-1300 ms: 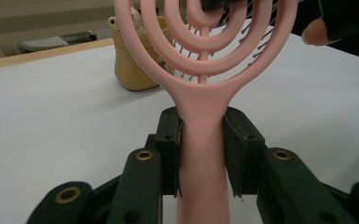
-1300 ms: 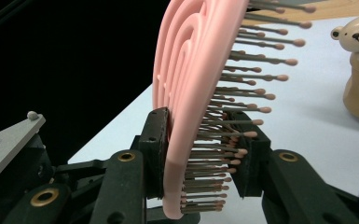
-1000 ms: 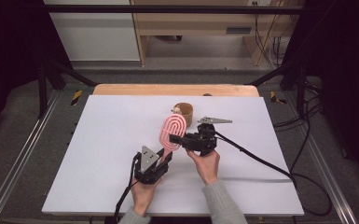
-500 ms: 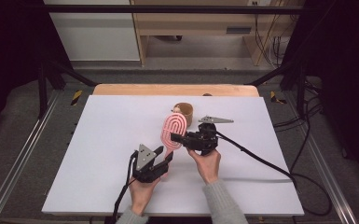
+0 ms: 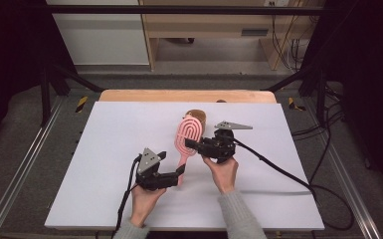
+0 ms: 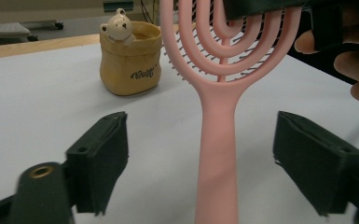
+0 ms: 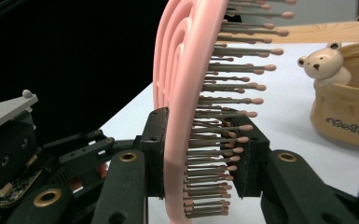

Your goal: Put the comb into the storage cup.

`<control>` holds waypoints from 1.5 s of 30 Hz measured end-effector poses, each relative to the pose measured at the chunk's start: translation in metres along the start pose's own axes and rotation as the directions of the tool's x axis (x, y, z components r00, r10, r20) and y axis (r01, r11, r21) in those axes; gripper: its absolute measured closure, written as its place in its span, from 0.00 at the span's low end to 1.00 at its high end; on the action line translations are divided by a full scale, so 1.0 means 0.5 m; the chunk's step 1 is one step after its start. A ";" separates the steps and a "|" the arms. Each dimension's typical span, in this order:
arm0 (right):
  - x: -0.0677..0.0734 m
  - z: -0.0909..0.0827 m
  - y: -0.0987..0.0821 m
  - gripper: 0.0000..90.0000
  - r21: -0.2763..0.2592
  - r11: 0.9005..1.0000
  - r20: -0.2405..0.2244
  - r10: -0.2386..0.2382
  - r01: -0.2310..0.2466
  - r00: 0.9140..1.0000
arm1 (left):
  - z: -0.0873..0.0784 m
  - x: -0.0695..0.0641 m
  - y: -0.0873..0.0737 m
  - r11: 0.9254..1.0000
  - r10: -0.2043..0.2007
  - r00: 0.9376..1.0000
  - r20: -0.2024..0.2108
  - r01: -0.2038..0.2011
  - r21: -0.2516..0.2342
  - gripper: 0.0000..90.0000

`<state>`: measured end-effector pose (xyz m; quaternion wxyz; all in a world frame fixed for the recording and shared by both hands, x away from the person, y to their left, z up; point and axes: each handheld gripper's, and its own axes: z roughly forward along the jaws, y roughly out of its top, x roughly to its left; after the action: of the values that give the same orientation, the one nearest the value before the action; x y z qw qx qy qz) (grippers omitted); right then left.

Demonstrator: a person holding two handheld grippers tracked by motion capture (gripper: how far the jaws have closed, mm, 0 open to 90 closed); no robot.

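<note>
A pink hairbrush (image 5: 187, 135) with a looped head is held up off the white table, bristles facing right in the right gripper view. My right gripper (image 5: 191, 145) is shut on the edge of the brush head (image 7: 182, 140), with one pad on its back and the other among the bristles. My left gripper (image 5: 180, 171) has just been opening. Its jaws stand wide on either side of the brush handle (image 6: 217, 158), and the pads (image 6: 100, 161) are not touching it. A yellow pot with a bear figure (image 5: 197, 116) stands just behind the brush.
The pot (image 6: 131, 60) sits near the table's far edge, by a wooden strip (image 5: 184, 95). Cables trail from both grippers, the right one (image 5: 278, 169) running across the table to the right. White table surface (image 5: 104, 129) lies open to the left.
The left gripper's jaws have spread apart around the brush handle. The brush and the right gripper have stayed where they were.
</note>
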<state>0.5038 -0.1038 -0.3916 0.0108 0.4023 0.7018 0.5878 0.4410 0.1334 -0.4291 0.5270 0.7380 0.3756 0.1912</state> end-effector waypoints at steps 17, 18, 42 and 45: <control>0.000 -0.030 0.025 0.71 -0.033 0.999 0.035 -0.033 0.034 0.999 | -0.018 0.035 0.043 0.999 0.033 0.996 0.086 -0.034 0.008 0.02; 0.000 -0.031 0.026 0.71 -0.034 0.999 0.036 -0.033 0.034 0.999 | -0.019 0.037 0.045 0.999 0.038 0.996 0.087 -0.039 0.011 0.02; -0.007 -0.069 0.061 0.70 -0.088 0.994 0.089 -0.056 0.064 0.994 | -0.074 0.099 0.060 0.994 0.083 0.994 0.076 -0.089 0.068 0.03; -0.009 -0.072 0.064 0.70 -0.088 0.994 0.101 -0.062 0.071 0.993 | -0.083 0.114 0.050 0.993 0.081 0.994 0.069 -0.086 0.077 0.03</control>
<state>0.5070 -0.1361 -0.3558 0.0834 0.4060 0.6859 0.5981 0.4584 0.1987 -0.3971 0.5008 0.7794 0.3340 0.1737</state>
